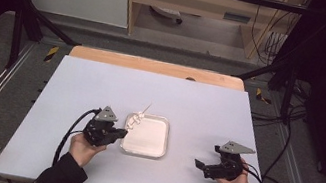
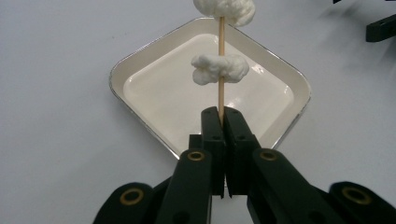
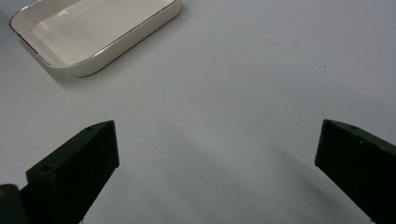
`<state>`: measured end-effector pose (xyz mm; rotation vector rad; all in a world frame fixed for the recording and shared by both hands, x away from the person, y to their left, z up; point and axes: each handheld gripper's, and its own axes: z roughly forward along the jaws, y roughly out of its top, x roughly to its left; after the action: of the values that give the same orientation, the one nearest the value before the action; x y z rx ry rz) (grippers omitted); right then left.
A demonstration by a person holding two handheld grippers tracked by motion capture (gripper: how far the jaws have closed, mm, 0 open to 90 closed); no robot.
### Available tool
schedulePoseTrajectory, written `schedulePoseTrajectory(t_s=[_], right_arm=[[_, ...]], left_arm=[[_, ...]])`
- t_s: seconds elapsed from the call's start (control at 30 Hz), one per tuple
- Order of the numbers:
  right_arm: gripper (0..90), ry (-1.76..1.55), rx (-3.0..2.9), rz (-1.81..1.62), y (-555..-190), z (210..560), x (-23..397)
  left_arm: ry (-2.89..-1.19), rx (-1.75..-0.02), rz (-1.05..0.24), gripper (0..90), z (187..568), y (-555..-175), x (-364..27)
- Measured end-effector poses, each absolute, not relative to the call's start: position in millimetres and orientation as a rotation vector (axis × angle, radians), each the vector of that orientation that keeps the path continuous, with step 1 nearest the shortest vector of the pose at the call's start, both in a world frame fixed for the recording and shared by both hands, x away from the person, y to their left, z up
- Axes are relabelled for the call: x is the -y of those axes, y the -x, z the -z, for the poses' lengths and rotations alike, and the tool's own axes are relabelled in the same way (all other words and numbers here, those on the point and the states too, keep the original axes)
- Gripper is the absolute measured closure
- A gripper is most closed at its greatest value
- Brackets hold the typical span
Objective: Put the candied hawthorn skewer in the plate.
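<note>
Over white tray (image 2: pixel 140 70), seemingly empty: left tool (image 2: pixel 223 116) clamps skewer (image 2: pixel 221 88) with marshmallow-like lumps (image 2: pixel 219 68); right tool (image 3: pixel 217 154) wide apart.

**Bright table, dark surroundings**

In the high view the white table (image 1: pixel 160 96) is evenly lit from above, while the left and right edges of the frame fall into near black. The picture is soft and slightly grainy. In the left gripper view the tray (image 2: pixel 140 88) rim catches a thin glare. In the right gripper view the near black jaws are blurred, and faint soft shadows streak the lower centre.
</note>
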<state>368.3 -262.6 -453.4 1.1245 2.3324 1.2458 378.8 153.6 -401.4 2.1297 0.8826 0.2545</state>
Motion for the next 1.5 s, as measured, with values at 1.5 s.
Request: schedulePoseTrajectory(t_s=[1.5], right_arm=[[0.3, -1.120, -2.329, -1.262, -367.2, 454.6, 263.5]], left_arm=[[-2.358, -0.964, -0.294, 71.4, 427.3, -391.9, -114.9]])
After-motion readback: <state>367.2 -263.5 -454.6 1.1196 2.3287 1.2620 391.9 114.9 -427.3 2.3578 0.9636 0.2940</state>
